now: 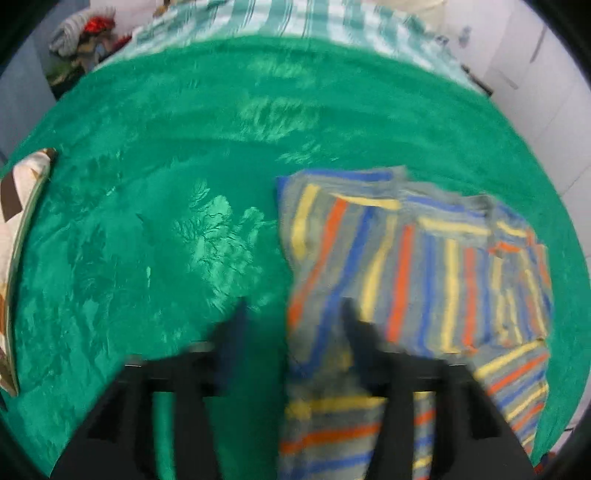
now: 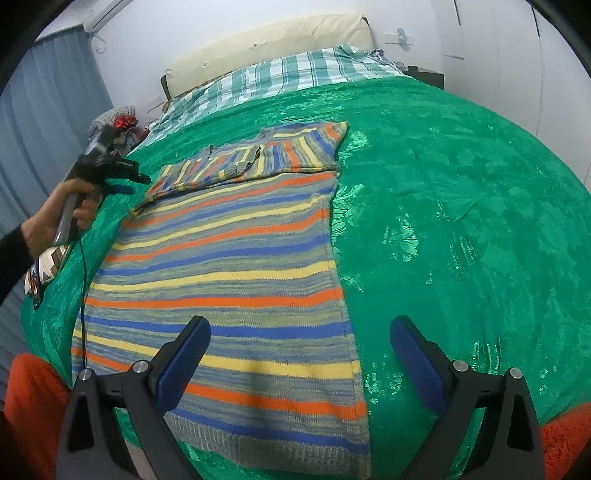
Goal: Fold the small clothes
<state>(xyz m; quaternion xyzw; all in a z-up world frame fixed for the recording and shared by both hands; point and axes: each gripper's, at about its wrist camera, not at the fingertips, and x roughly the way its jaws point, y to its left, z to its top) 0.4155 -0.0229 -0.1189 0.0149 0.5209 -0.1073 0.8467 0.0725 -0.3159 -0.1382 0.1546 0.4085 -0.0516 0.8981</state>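
Observation:
A striped knit sweater [image 2: 236, 269] in grey, blue, yellow and orange lies flat on the green blanket [image 2: 461, 206], its sleeves folded across the top end. My right gripper [image 2: 299, 332] is open and empty, hovering over the hem end, its left finger above the sweater and its right finger above bare blanket. In the blurred left wrist view the sweater [image 1: 413, 266] lies to the right. My left gripper [image 1: 295, 314] is open, straddling the sweater's left edge, holding nothing. The left gripper also shows in the right wrist view [image 2: 129, 181], at the sweater's far left corner.
A checked teal sheet [image 2: 280, 77] and a cream headboard [image 2: 266, 40] lie beyond the blanket. A patterned cushion [image 1: 18, 236] sits at the bed's left edge. A pile of clothes [image 1: 81, 33] is at the far left. Blue curtains [image 2: 40, 110] hang on the left.

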